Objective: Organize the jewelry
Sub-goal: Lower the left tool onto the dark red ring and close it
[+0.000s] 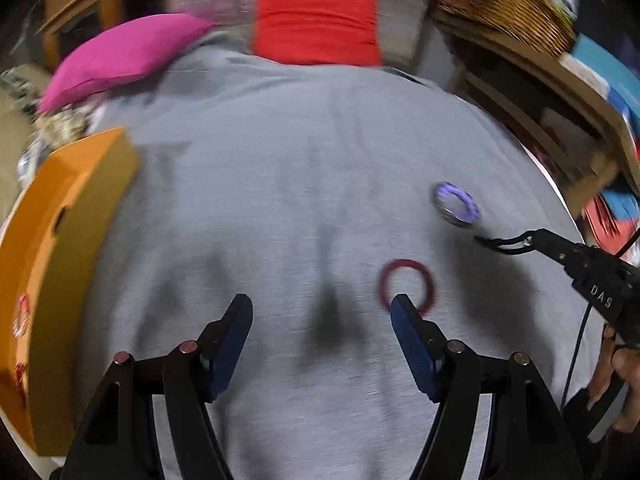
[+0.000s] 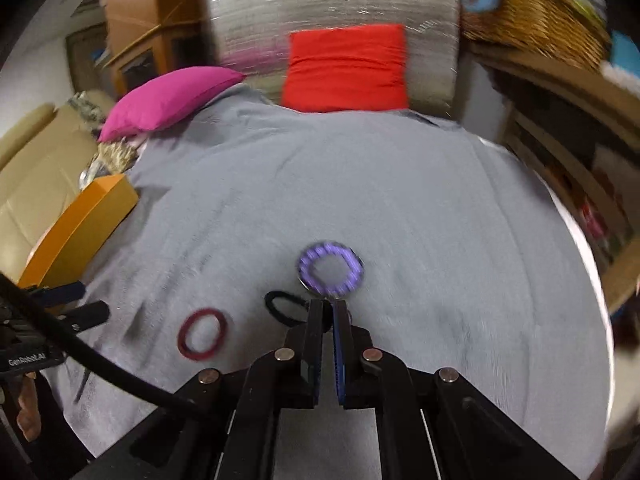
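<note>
Your right gripper (image 2: pixel 327 309), shut on the black loop (image 2: pixel 282 307), sat nearest the purple bangle (image 2: pixel 330 269); the left gripper (image 1: pixel 322 308) gaped empty beside the red bangle (image 1: pixel 406 286).

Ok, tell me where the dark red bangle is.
The dark red bangle lies flat on the grey cloth, left of the purple bangle in the right wrist view.

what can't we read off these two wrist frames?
- Orange box: contents hidden by its wall in both views; cut off by the left edge in the left wrist view.
- Black loop in the right gripper: blur hides whether it's a hair tie or cord.
- Purple ring: motion-smeared, surface detail unreadable.
- Red ring: partly behind the left gripper's finger.
</note>
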Available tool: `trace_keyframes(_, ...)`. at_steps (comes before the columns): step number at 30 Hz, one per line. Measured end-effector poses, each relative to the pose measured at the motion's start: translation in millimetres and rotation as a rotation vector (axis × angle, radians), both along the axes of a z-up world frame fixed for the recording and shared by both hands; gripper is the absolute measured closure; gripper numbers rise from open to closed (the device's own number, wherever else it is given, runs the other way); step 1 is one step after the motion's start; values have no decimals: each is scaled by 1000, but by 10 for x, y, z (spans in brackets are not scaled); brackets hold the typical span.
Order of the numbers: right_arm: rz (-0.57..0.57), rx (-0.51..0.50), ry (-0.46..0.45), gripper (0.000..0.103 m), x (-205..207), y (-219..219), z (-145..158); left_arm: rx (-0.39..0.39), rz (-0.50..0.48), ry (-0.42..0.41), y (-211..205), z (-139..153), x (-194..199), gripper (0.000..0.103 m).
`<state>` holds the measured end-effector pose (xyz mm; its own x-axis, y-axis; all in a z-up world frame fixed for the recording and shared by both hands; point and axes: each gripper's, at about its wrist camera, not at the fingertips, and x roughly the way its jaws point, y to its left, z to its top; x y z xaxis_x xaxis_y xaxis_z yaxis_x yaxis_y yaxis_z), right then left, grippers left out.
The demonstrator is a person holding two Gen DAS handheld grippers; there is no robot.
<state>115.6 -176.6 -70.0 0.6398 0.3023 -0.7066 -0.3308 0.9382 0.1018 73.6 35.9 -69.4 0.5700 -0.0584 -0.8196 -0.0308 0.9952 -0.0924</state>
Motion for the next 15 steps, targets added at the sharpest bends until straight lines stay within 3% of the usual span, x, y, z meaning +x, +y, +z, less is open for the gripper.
trace_keyframes(8, -48, 74, 4, 98, -45, -230, -101, 67, -124, 89, -392, -351, 396, 33)
trace_keyframes(11, -47, 89, 0, 98, -55, -233, -125, 77, -117, 93, -355, -441, 432, 58)
trace_keyframes(12, -50, 98, 0, 98, -56, -246, -140, 73, -118, 89, -350, -434, 437, 79)
trace_keyframes(13, -52, 104, 1, 98, -55, -248, -153, 69, -122, 94, -341, -419, 444, 89)
trace_keyframes(15, -55, 117, 8, 98, -47, -267, -195, 48, -120, 100, -301, -386, 456, 94)
